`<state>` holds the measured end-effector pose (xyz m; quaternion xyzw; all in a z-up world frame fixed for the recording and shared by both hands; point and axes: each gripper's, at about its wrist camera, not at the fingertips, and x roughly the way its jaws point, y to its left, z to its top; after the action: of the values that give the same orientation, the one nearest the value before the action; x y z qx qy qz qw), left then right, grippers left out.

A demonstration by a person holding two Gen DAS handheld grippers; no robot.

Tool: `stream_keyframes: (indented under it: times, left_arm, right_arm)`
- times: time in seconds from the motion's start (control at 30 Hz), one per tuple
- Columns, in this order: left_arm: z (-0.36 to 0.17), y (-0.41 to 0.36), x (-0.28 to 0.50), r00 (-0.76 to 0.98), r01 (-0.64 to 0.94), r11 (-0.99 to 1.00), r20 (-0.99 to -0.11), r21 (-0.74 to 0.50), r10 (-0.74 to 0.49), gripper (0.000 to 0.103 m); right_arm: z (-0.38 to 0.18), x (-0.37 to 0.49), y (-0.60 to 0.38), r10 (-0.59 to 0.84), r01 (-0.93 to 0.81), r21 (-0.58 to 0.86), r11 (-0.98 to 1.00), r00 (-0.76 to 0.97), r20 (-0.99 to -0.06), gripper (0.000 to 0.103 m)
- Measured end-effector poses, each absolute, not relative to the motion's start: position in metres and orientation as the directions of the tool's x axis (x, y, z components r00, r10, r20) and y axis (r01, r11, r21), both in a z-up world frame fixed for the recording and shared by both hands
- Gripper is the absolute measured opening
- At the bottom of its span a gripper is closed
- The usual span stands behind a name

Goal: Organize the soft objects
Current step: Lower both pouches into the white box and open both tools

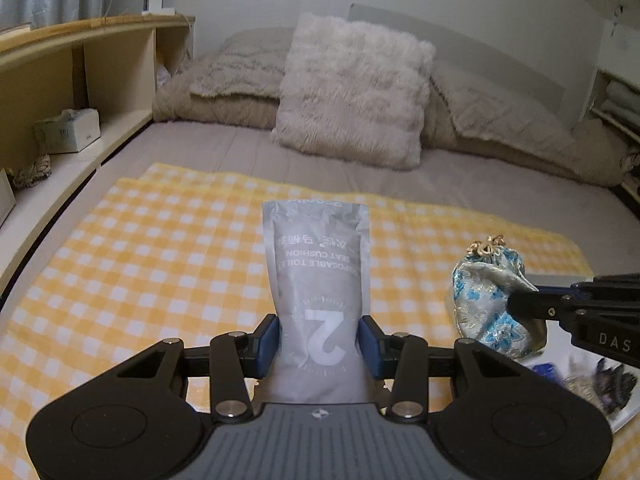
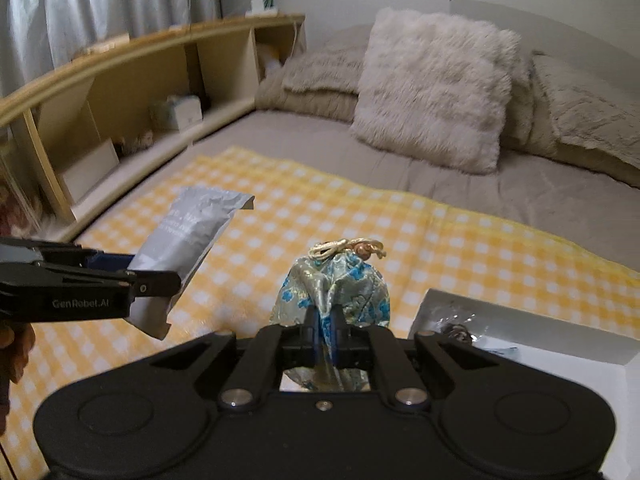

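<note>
My left gripper [image 1: 319, 342] is shut on a grey foil pouch [image 1: 318, 284] printed "disposable toilet seat cushion", held above the yellow checked cloth [image 1: 140, 248]. From the right wrist view the left gripper [image 2: 156, 284] and the pouch [image 2: 188, 236] hang at the left. My right gripper [image 2: 325, 326] is shut on a blue-and-silver brocade drawstring bag [image 2: 340, 284] with a gold cord on top, held above the cloth [image 2: 440, 236]. In the left wrist view the bag [image 1: 490, 292] and the right gripper [image 1: 528, 300] sit at the right.
A white box [image 2: 532, 336] with small items lies at the right on the cloth; it also shows in the left wrist view [image 1: 592, 380]. A fluffy pillow [image 1: 352, 88] and folded blankets [image 1: 224, 80] lie at the bed's head. A wooden shelf [image 1: 80, 68] runs along the left.
</note>
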<state>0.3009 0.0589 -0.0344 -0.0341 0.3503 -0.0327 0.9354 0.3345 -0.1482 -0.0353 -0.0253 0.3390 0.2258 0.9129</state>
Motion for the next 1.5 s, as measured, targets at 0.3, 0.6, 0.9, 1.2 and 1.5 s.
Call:
stream_keyframes:
  times: [0.3, 0.6, 0.9, 1.2, 1.5]
  left_arm:
    - [-0.015, 0.024, 0.293, 0.793, 0.097, 0.990, -0.593, -0.100, -0.138, 0.045]
    - [-0.012, -0.032, 0.299, 0.786, 0.210, 0.970, -0.568, -0.126, -0.244, 0.045]
    - [-0.019, -0.089, 0.311, 0.753, 0.303, 0.938, -0.560, -0.168, -0.344, 0.045]
    - [-0.035, -0.139, 0.335, 0.708, 0.368, 0.902, -0.561, -0.226, -0.430, 0.045]
    - [-0.071, -0.190, 0.361, 0.596, 0.412, 0.840, -0.593, -0.352, -0.541, 0.045]
  right_arm:
    - [-0.012, 0.312, -0.184, 0.386, -0.397, 0.111, 0.911, 0.725, -0.571, 0.006]
    - [0.000, 0.302, -0.240, 0.314, -0.302, 0.114, 0.947, 0.784, -0.535, 0.006]
    - [-0.003, 0.296, -0.310, 0.206, -0.159, 0.133, 0.978, 0.822, -0.530, 0.006]
    - [-0.017, 0.295, -0.360, 0.117, -0.049, 0.137, 0.989, 0.831, -0.544, 0.006]
    - [-0.036, 0.298, -0.385, 0.069, -0.001, 0.116, 0.993, 0.807, -0.586, 0.006]
